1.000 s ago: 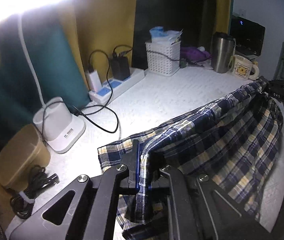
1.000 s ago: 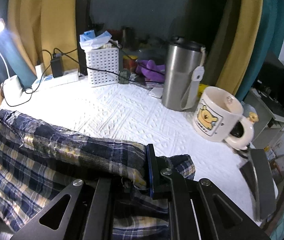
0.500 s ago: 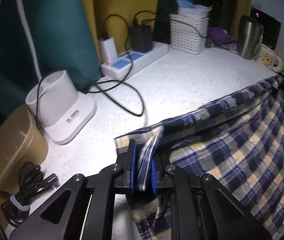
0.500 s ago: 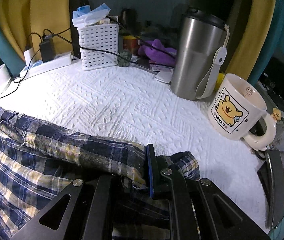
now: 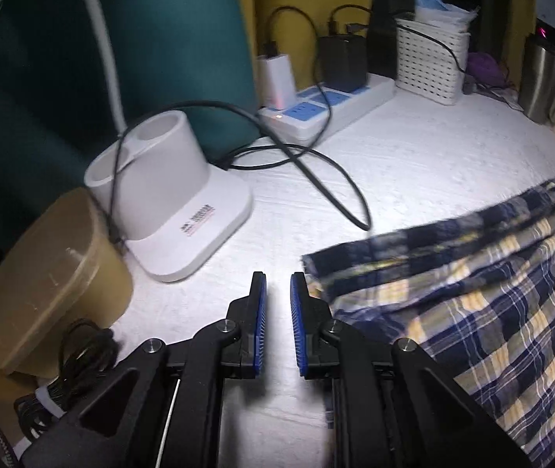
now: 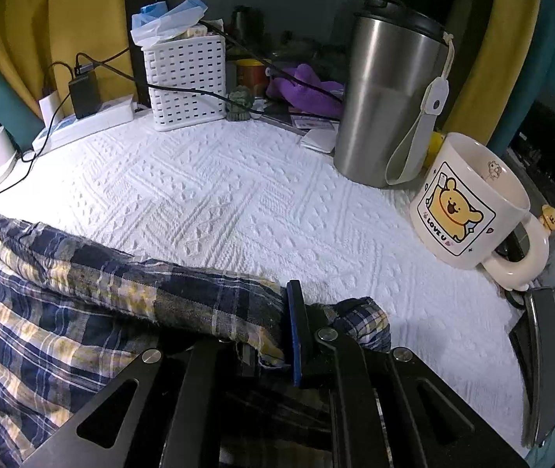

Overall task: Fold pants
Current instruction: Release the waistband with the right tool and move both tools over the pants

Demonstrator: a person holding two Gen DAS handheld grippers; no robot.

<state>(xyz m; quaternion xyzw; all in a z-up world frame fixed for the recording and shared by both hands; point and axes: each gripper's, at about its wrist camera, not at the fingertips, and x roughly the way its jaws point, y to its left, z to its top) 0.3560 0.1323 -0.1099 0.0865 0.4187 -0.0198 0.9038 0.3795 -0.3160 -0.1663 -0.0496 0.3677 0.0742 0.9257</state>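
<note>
The blue, white and yellow plaid pants (image 5: 484, 296) lie on the white textured table cover, with part hanging over the near edge. My left gripper (image 5: 277, 279) is open and empty, its blue pads apart just left of the pants' corner. My right gripper (image 6: 277, 304) is shut on the pants (image 6: 82, 296) at their right end. The left finger is hidden under the cloth; only the right blue pad (image 6: 297, 323) shows.
A white lamp base (image 5: 184, 202), a tan lidded box (image 5: 51, 269) and a coiled black cable (image 5: 66, 374) sit at the left. A power strip (image 5: 328, 109) and white basket (image 6: 185, 78) stand at the back. A steel tumbler (image 6: 390, 93) and bear mug (image 6: 468, 202) stand at the right.
My left gripper has let go of the pants' corner and opened; the cloth has dropped onto the table to its right. My right gripper still holds its end.
</note>
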